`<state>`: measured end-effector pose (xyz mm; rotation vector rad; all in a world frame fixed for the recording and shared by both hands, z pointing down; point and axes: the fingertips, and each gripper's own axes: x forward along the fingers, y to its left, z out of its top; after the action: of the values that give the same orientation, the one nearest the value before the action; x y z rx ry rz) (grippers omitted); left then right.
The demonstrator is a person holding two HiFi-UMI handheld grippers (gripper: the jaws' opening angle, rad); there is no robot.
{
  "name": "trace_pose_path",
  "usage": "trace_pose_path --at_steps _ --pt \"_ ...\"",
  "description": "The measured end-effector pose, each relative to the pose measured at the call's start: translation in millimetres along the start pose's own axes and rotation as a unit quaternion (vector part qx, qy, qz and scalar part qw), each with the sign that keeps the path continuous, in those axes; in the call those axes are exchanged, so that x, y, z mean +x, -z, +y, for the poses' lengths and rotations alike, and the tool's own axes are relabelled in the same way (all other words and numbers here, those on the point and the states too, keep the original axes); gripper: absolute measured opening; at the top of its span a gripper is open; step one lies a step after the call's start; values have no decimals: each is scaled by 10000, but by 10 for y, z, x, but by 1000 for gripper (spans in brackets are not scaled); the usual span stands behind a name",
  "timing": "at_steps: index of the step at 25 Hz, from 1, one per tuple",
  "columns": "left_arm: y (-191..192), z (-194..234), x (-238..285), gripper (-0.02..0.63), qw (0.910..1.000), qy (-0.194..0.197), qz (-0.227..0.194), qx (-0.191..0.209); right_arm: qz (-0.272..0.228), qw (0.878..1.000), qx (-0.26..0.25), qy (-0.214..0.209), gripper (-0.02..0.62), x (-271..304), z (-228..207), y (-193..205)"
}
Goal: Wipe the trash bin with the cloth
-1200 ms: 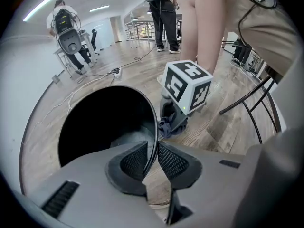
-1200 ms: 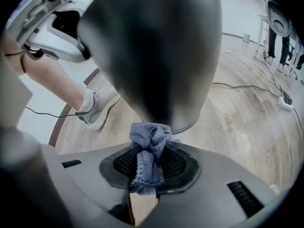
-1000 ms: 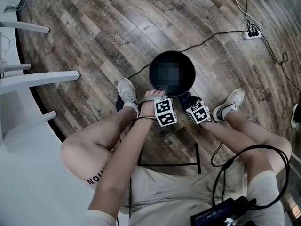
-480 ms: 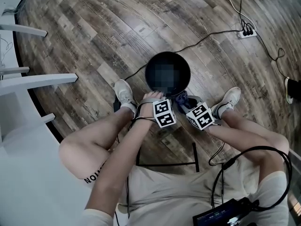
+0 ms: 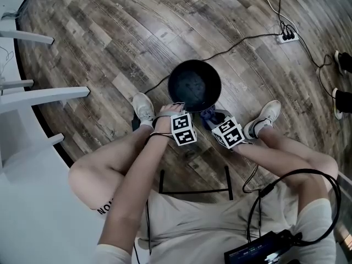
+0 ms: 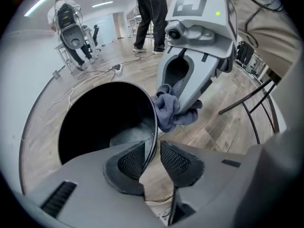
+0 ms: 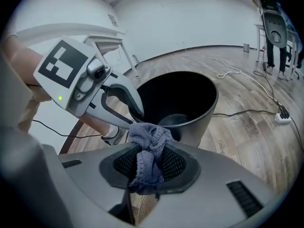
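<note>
Right claw (image 7: pixel 151 165) clamps the blue-grey cloth (image 7: pixel 148 137) just beside the black trash bin (image 7: pixel 202 112). Left claw (image 6: pixel 152 156), jaws just opening, straddles the bin's near rim without pressing. The bin stands on the wooden floor (image 5: pixel 110 32).

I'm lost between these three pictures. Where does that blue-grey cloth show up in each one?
Head view: the cloth sits at centre, just below the trash bin.
Left gripper view: the cloth is at centre, beside the bin's rim, pinched in the right tool.
Right gripper view: the cloth is at bottom centre, clamped between that tool's pads.
Shared landmark: the black trash bin.
</note>
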<state>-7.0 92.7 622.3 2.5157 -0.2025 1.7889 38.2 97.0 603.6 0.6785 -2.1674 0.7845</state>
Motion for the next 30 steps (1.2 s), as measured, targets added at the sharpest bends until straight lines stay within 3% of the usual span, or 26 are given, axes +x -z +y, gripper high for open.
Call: trace_pose_path --at_steps 5,21,30 --pt "-4 21 3 80 9998 59 -51 196 114 9998 -148 28 103 138 -81 90" --pt "-9 13 2 71 9991 77 -83 400 518 9980 -248 281 103 672 -330 483" --pt "-1 14 4 67 9987 78 -73 494 723 9962 52 479 103 1025 -474 738"
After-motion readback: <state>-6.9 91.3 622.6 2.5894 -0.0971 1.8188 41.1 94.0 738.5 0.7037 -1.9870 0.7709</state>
